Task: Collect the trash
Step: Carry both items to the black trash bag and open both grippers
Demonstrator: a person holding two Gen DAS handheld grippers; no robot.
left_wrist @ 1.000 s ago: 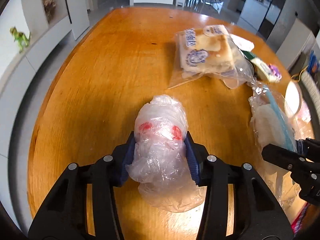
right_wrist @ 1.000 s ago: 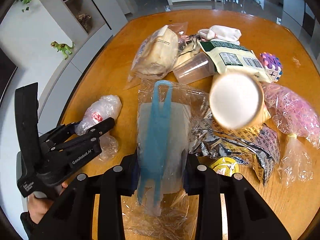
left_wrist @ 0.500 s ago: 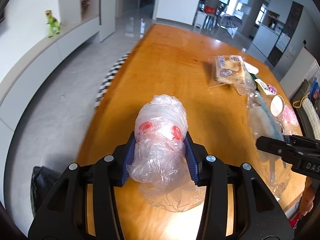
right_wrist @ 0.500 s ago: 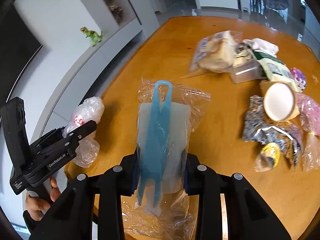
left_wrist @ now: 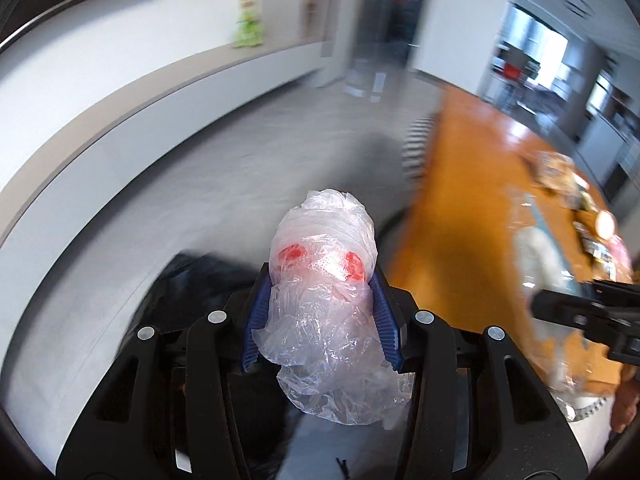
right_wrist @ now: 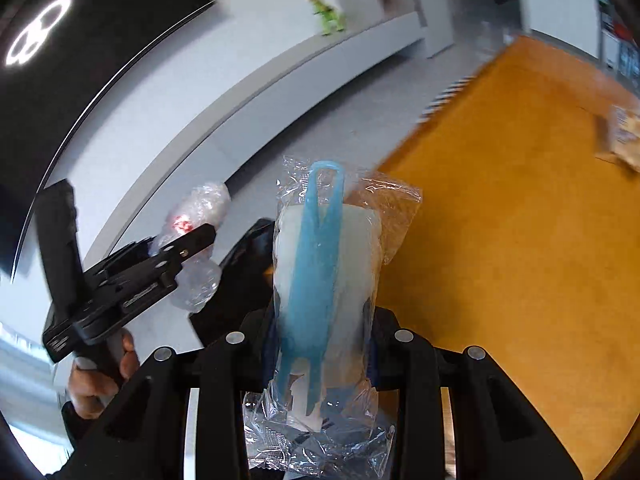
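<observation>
My left gripper (left_wrist: 320,280) is shut on a crumpled clear plastic bag (left_wrist: 324,240) with red marks, held out over the grey floor beyond the table's edge. Just below and left of it lies a black trash bag (left_wrist: 192,280). My right gripper (right_wrist: 322,316) is shut on a clear wrapper (right_wrist: 320,240) with a blue and white item inside, held at the edge of the orange table (right_wrist: 500,240). In the right wrist view the left gripper (right_wrist: 188,240) and its crumpled bag (right_wrist: 204,204) hang to the left, above the black trash bag (right_wrist: 240,264). In the left wrist view the right gripper (left_wrist: 560,304) shows at the right edge.
A bagged loaf (right_wrist: 624,132) and other litter (left_wrist: 592,220) lie far back on the table. A green toy dinosaur (right_wrist: 328,12) stands on the long white wall ledge (left_wrist: 160,92). A hand (right_wrist: 92,384) holds the left gripper's handle. Grey floor (left_wrist: 260,160) lies between ledge and table.
Both grippers have swung left off the table top with their loads still held. The left one now hangs over the floor and the black trash bag, the right one at the table's edge.
</observation>
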